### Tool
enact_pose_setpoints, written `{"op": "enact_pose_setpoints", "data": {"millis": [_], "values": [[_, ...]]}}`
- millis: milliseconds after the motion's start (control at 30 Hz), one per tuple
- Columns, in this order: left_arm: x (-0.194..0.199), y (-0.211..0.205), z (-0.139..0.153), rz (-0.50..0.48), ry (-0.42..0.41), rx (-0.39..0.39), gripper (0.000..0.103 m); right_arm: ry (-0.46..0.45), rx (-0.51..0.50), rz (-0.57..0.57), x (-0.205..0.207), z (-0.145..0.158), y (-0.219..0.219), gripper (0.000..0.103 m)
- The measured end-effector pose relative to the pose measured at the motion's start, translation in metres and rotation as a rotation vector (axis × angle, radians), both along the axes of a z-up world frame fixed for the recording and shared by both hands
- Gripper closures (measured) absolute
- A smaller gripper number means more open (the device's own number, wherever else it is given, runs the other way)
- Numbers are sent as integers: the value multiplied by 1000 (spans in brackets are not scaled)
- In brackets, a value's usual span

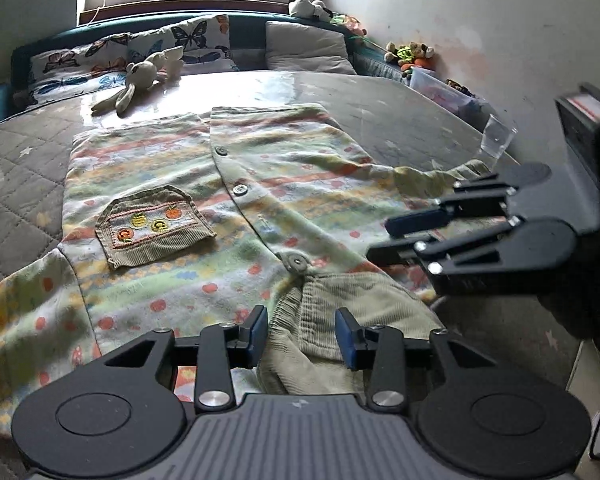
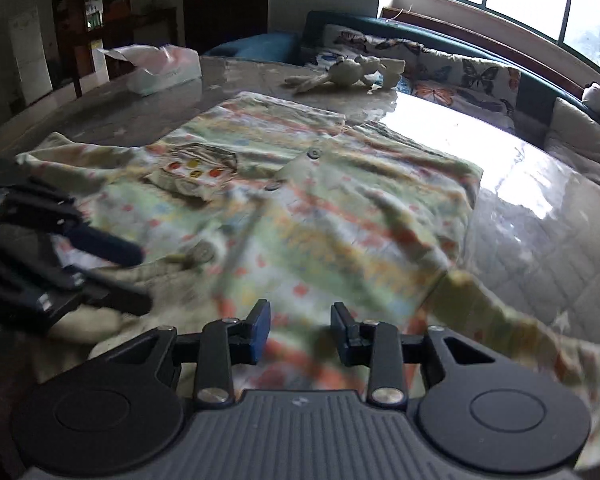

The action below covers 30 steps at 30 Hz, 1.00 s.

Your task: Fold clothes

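1 shirt (image 1: 228,200), 3 btns, 1 pocket (image 1: 154,226)

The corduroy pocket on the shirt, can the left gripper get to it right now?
Probably yes: the pocket lies flat and uncovered ahead of the left gripper, whose jaws stand open over the collar.

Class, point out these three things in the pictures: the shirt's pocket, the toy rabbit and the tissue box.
pocket (image 1: 154,226): left wrist view, on its embroidered band.
rabbit (image 1: 138,76): left wrist view, on its body.
tissue box (image 2: 166,72): right wrist view, on its side.
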<state>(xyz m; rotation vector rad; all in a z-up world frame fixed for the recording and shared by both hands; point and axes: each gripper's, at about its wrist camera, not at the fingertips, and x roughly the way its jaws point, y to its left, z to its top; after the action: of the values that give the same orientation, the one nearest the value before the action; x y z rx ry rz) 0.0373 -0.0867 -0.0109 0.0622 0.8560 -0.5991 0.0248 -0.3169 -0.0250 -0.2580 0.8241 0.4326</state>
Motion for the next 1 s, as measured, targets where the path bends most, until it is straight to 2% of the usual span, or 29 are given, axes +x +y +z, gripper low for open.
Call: {"op": "enact_pose_setpoints", "data": {"millis": [167, 333, 533, 700, 900, 1000], "values": [[-5, 1, 0, -15, -5, 8, 62, -9, 17, -20, -23, -2, -10, 70], [-2, 8, 4, 1, 13, -15, 61, 12, 13, -57, -27, 3, -26, 71], [15, 26, 11, 100, -4, -31, 61, -45, 58, -95, -4, 9, -27, 71], [30, 39, 2, 182, 2, 17, 64, -51, 46, -113, 18, -2, -23, 71], [31, 52, 0, 214, -12, 44, 64, -93, -11, -214, 26, -11, -35, 72], [32, 54, 1, 223, -11, 52, 63, -80, 25, -243, 25, -10, -51, 72]]}}
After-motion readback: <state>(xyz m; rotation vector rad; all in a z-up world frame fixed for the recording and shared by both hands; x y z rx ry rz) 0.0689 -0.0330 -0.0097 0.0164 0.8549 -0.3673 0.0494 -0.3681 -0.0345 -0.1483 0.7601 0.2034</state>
